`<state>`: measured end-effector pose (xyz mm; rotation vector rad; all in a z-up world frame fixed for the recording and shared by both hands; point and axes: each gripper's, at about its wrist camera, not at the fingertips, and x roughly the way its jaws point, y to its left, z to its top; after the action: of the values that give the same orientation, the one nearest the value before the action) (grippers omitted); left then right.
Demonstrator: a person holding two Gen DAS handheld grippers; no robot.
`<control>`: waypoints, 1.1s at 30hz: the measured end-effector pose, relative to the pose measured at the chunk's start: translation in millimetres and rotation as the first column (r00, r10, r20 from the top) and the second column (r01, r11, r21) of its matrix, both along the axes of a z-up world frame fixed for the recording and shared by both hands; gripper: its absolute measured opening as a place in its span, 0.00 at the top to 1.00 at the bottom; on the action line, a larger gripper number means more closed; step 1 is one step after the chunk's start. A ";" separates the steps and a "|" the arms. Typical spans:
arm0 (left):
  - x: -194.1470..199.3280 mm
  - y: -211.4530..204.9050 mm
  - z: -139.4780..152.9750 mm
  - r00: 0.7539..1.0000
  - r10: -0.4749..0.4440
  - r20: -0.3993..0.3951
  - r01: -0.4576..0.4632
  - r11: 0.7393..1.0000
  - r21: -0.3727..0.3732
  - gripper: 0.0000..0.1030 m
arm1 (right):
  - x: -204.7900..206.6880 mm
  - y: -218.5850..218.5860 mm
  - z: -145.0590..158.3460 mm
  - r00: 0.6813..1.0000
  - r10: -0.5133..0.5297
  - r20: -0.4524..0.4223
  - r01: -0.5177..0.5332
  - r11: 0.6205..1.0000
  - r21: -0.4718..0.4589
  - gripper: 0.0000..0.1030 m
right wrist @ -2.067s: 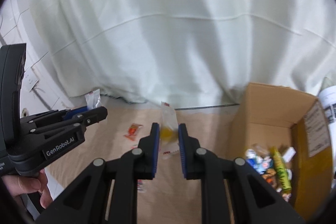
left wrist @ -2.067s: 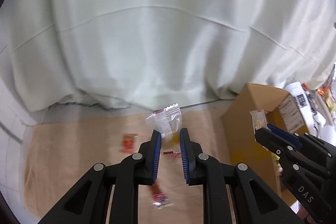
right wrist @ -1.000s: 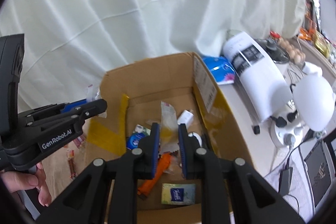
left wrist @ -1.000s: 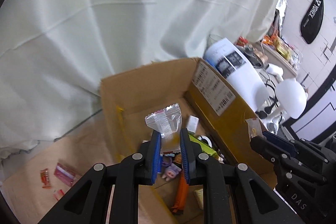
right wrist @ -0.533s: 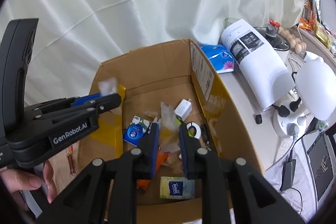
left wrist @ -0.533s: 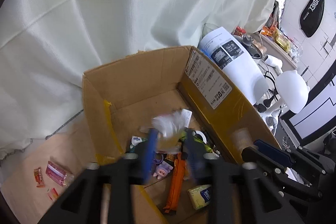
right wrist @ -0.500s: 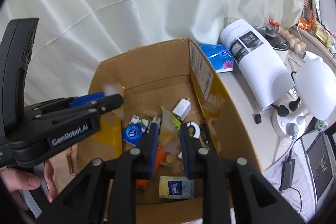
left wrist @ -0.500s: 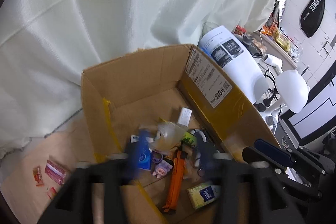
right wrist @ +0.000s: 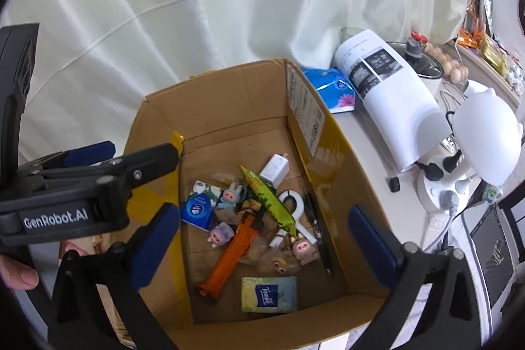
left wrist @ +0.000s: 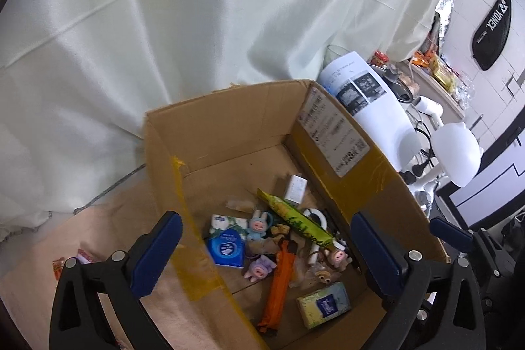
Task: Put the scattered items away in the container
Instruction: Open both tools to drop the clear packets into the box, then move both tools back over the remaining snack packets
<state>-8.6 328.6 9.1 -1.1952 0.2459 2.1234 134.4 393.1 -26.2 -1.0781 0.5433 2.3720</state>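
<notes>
Left claw (left wrist: 265,246) and right claw (right wrist: 264,236) gape wide (empty) — 1 box (right wrist: 223,94), 3 pig figures (right wrist: 303,249).

The left gripper's black arm (right wrist: 82,182) hides the brown cardboard box's (right wrist: 229,94) left wall. Small red snack packets (left wrist: 70,261) on the bench are partly covered. The box label print (left wrist: 331,136) is unreadable.
</notes>
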 end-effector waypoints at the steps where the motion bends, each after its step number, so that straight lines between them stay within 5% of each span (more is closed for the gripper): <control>1: -2.0 -2.8 0.5 1.000 0.005 0.005 -0.005 1.000 0.003 0.00 | -1.3 -2.3 1.2 1.000 0.002 -0.001 -0.002 1.000 0.009 0.00; 15: -28.0 -93.3 31.5 0.980 0.179 -0.086 -0.177 0.984 0.035 0.00 | -45.2 -56.8 29.2 0.994 0.103 -0.041 -0.098 0.989 0.115 0.00; 22: -41.1 -167.5 46.3 0.929 0.338 -0.151 -0.335 0.941 0.045 0.00 | -86.2 -93.2 41.9 0.975 0.212 -0.061 -0.204 0.972 0.120 0.00; 33: -51.9 -286.9 30.9 0.851 0.505 -0.145 -0.508 0.861 0.017 0.00 | -141.4 -162.9 38.7 0.917 0.391 -0.073 -0.386 0.919 0.081 0.00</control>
<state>-60.5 41.7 40.0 -1.2149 0.0109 2.6785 -7.0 230.3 12.5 -1.1436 0.2964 2.7704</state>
